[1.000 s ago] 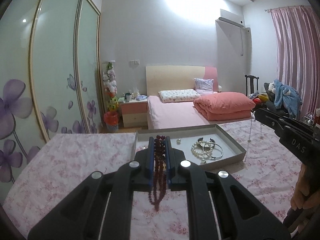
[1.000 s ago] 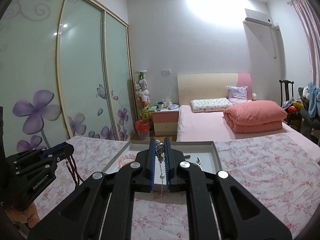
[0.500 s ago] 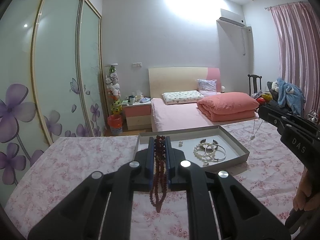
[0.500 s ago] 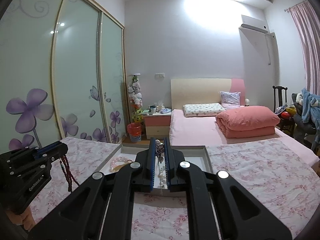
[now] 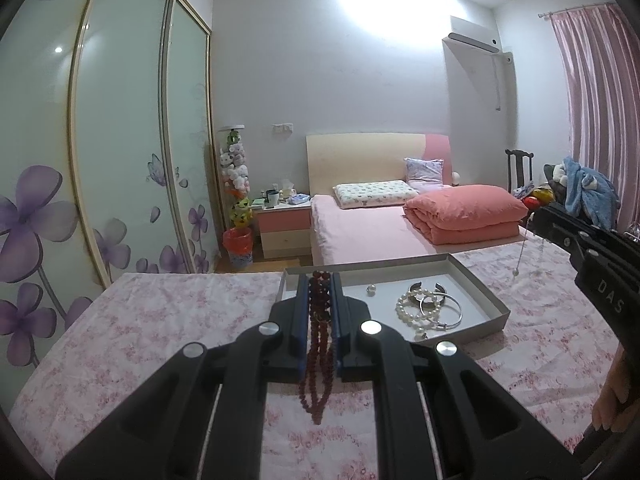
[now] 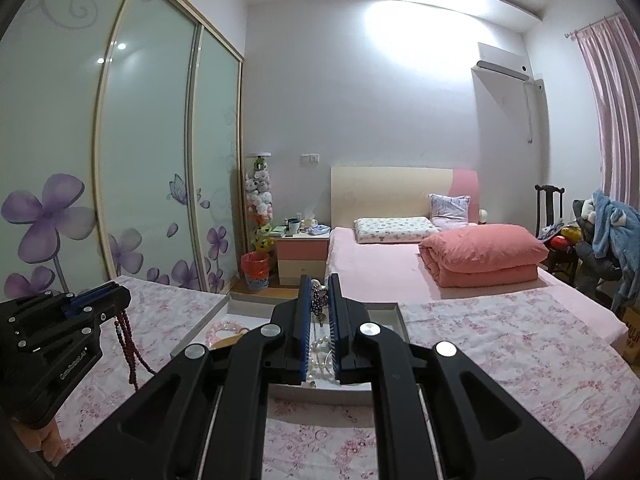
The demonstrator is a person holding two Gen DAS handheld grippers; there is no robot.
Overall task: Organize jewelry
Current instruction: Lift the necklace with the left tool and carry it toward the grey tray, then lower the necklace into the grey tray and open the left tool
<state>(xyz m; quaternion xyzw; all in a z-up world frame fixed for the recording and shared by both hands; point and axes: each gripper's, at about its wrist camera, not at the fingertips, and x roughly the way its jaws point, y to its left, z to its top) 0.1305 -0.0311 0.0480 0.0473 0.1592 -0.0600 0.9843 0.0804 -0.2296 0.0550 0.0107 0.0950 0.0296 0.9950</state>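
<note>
Dark red beads (image 5: pixel 318 344) hang in loops from my left gripper (image 5: pixel 319 280), its fingers pinching the strand above the floral desk (image 5: pixel 160 320). Right of it, the grey tray (image 5: pixel 480 288) holds a pearl bracelet (image 5: pixel 412 312) and silver bangles (image 5: pixel 444 310). My right gripper (image 6: pixel 319 284) pinches a thin chain necklace (image 6: pixel 318 300) over that tray.

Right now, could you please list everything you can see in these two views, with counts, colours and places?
tray: one, grey, on the floral cloth
red bead string: one, dark red, hanging from left gripper
thin chain: one, silvery, hanging from right gripper
pearl bracelet: one, white, in tray
bangles: two, silver, in tray
pink bracelet: one, in tray
bed: one, pink, behind
folded quilt: one, salmon, on bed
left gripper: black, shut
right gripper: black, shut
</note>
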